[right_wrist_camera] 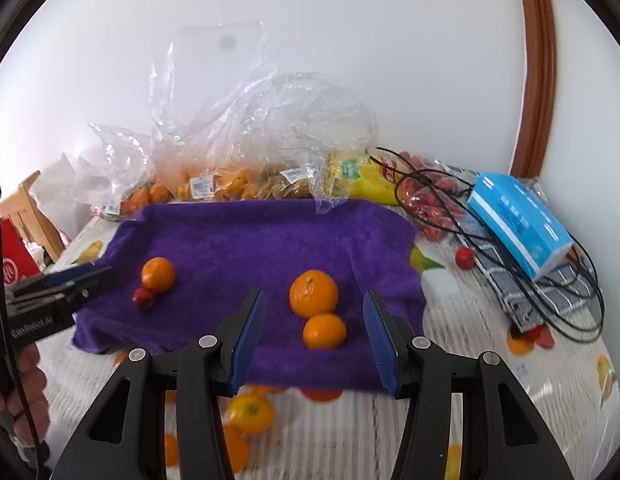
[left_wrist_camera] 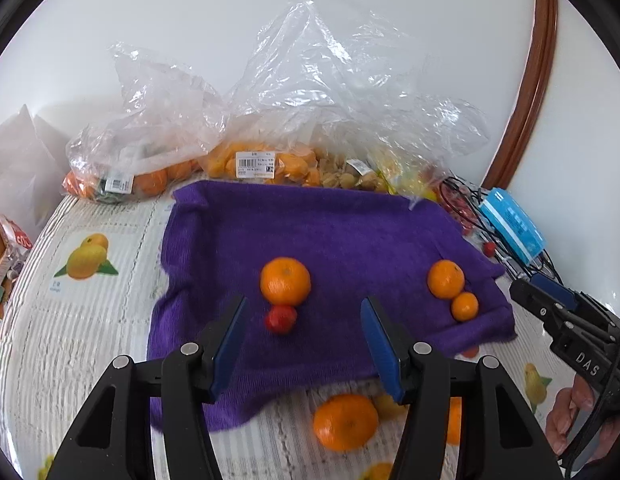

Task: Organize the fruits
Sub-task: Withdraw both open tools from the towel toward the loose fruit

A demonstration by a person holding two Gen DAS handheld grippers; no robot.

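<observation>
A purple towel (left_wrist_camera: 329, 236) lies on the table, also in the right wrist view (right_wrist_camera: 270, 236). On its left part sit a mandarin (left_wrist_camera: 285, 281) and a small red fruit (left_wrist_camera: 281, 319) touching it. On its right part sit a mandarin (right_wrist_camera: 313, 293) and a smaller orange fruit (right_wrist_camera: 324, 331) touching it. My left gripper (left_wrist_camera: 304, 312) is open and empty, just short of the red fruit. My right gripper (right_wrist_camera: 314, 308) is open and empty, its fingers either side of the right pair. Another mandarin (left_wrist_camera: 345, 422) lies on the tablecloth below the towel's near edge.
Clear plastic bags of oranges and other fruit (left_wrist_camera: 254, 160) line the back by the wall. A blue box (right_wrist_camera: 521, 220), black cables (right_wrist_camera: 549, 300), a bag of red fruit (right_wrist_camera: 429, 200) and one loose red fruit (right_wrist_camera: 465, 258) lie at the right. The tablecloth (left_wrist_camera: 86, 312) has printed fruit.
</observation>
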